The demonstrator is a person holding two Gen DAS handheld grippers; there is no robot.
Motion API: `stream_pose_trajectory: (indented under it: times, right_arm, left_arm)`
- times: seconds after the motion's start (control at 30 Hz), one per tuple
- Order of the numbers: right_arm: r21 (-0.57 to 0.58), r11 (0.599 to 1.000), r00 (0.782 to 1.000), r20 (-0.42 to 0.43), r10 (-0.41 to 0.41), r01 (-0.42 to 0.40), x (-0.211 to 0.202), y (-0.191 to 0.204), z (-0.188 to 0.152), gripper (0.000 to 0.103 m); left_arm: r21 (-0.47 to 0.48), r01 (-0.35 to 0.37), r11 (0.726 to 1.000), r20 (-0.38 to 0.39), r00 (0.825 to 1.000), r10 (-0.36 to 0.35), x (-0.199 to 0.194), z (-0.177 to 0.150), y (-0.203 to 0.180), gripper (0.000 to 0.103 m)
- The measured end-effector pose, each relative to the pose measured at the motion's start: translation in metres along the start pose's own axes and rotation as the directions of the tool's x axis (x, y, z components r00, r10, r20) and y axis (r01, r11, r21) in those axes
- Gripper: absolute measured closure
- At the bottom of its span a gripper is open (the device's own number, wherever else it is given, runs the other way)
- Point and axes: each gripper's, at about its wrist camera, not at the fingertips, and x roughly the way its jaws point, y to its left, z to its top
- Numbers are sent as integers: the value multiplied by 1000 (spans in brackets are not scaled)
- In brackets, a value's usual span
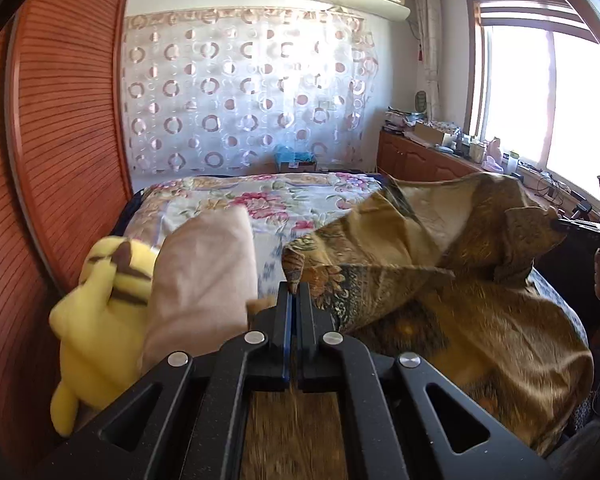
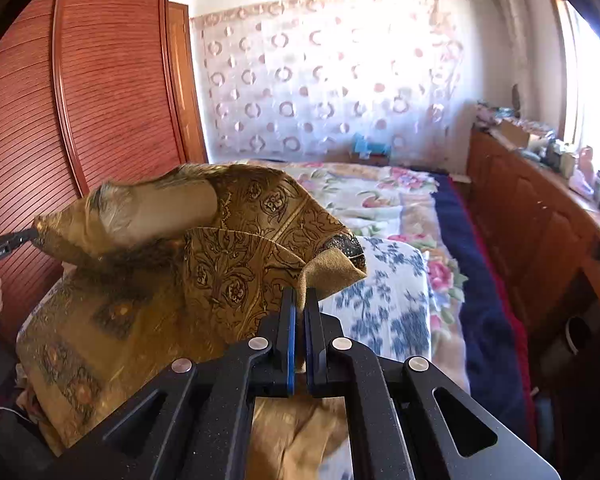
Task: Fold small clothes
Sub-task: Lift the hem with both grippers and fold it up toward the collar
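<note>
Left wrist view: left gripper (image 1: pixel 297 292) pinches gold garment (image 1: pixel 440 280) corner; right gripper (image 2: pixel 300 300) pinches opposite corner; cloth spans sideways between, equally near.

Glossy gold brocade cloth (image 1: pixel 440 320), ribbed wooden wardrobe (image 1: pixel 72 160)

Both wrist cameras look along their fingers, angled slightly down across the bed (image 1: pixel 236 196) toward the far curtained wall (image 2: pixel 332 80), sharing the gold cloth (image 1: pixel 452 312) close up.

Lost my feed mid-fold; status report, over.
Left gripper and right gripper both shut on the gold patterned brocade cloth, lifted above bed. Yellow plush toy lies left.
</note>
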Motion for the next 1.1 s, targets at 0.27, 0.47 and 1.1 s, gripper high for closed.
stream_pose_trajectory:
  times: [0.27, 0.47, 1.1]
  right_arm:
    - [41, 999, 999, -41, 25, -23, -64, 13, -73, 100]
    - [53, 999, 996, -94, -5, 10, -88, 15, -100, 100]
    - [9, 999, 990, -135, -50, 51, -99, 18, -95, 96]
  left_arm:
    - [-82, -7, 997, -32, 999, 4, -40, -63, 7, 100]
    - [-133, -10, 991, -58, 998, 2, -44, -88, 15, 100]
    - [-98, -37, 995, -79, 996, 30, -65, -99, 18, 97]
